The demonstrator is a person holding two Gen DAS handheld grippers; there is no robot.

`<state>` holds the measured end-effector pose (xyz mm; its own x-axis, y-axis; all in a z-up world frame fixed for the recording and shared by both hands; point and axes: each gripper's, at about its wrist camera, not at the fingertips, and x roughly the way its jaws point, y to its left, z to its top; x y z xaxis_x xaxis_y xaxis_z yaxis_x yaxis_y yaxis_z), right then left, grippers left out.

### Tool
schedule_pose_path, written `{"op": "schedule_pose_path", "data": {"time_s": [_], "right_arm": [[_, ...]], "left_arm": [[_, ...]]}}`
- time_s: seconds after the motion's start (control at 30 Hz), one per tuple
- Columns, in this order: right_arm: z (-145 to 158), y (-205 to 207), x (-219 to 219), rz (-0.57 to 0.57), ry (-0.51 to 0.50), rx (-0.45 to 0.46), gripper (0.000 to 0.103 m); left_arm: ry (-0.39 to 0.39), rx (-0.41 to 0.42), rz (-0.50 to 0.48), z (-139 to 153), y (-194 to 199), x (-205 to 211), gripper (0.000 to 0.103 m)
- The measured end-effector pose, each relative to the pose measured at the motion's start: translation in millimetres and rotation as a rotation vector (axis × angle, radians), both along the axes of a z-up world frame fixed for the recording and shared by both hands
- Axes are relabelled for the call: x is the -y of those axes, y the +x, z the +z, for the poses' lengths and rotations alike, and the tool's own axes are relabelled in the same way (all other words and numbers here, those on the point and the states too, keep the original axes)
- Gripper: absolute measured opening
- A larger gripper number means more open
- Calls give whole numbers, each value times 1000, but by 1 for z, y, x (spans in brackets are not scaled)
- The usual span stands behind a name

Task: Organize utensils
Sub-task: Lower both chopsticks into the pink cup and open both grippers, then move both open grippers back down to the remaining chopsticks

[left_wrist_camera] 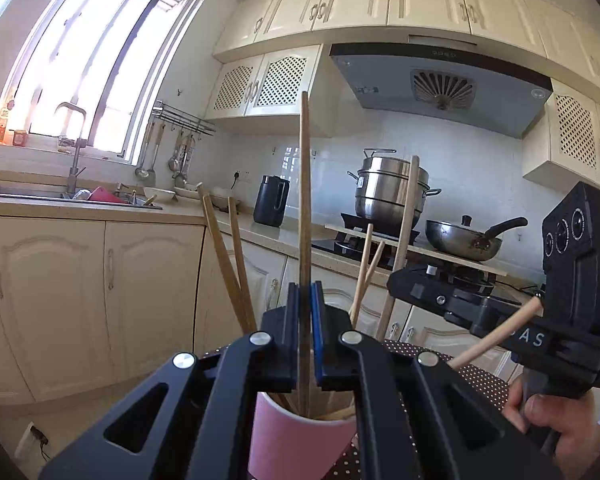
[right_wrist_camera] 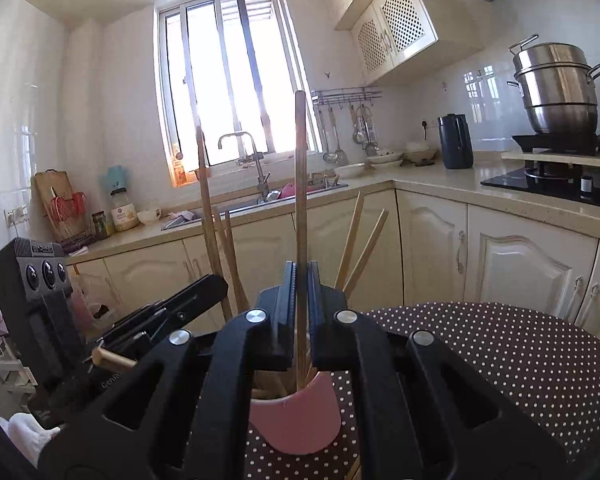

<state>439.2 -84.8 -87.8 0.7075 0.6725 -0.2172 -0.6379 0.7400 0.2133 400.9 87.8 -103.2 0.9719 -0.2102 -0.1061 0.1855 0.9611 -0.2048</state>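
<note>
A pink cup stands on a dotted tablecloth with several wooden chopsticks leaning out of it. My left gripper is shut on one upright chopstick whose lower end reaches into the cup. The right wrist view shows that left gripper from the side with its stick. My right gripper is shut on another upright chopstick, its foot also inside the cup. From the left wrist view the right gripper comes in from the right, clamping its stick.
The table's brown polka-dot cloth spreads to the right of the cup. Behind it run cream cabinets and a counter with a sink, a black kettle and a stove with a steel pot and a pan. A hand grips the right gripper's handle.
</note>
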Motion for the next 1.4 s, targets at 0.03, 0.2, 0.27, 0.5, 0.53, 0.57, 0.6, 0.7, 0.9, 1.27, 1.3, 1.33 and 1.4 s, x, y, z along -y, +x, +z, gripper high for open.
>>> {"op": "schedule_pose_path", "data": {"time_s": [0.03, 0.2, 0.27, 0.5, 0.53, 0.57, 0.6, 0.7, 0.9, 1.27, 1.3, 1.33, 1.4], "right_arm": [[-2, -1, 0, -1, -4, -14, 6], [-10, -5, -3, -7, -19, -70, 6], [-10, -7, -3, -8, -16, -94, 7], [-9, -17, -1, -30, -14, -131, 9], [-9, -18, 0, -30, -8, -134, 10], [-9, -19, 1, -28, 0, -136, 14], [-9, -22, 2, -32, 4, -134, 18], [-7, -28, 3, -48, 0, -121, 50], [-2, -42, 7, -67, 4, -107, 50], [9, -73, 34, -140, 20, -76, 58], [10, -76, 37, -143, 22, -75, 58], [10, -79, 39, -146, 23, -74, 58], [11, -85, 45, -155, 25, -75, 59]], "left_arm": [[5, -9, -2, -1, -2, 1, 6], [31, -75, -12, -6, -6, 2, 7], [24, -98, -12, -6, -8, 1, 8], [21, -149, -5, -6, -17, -4, 37], [18, -151, -8, -6, -20, -5, 37], [19, -151, -5, -6, -22, -5, 39], [21, -154, -2, -5, -26, -5, 40], [21, -153, -4, -4, -35, -5, 44], [8, -159, -3, -2, -53, -8, 47], [4, -168, -13, 4, -85, 0, 57], [7, -169, -13, 3, -88, 1, 57], [9, -171, -12, 3, -92, 3, 57], [13, -175, -14, 2, -98, 7, 57]]}}
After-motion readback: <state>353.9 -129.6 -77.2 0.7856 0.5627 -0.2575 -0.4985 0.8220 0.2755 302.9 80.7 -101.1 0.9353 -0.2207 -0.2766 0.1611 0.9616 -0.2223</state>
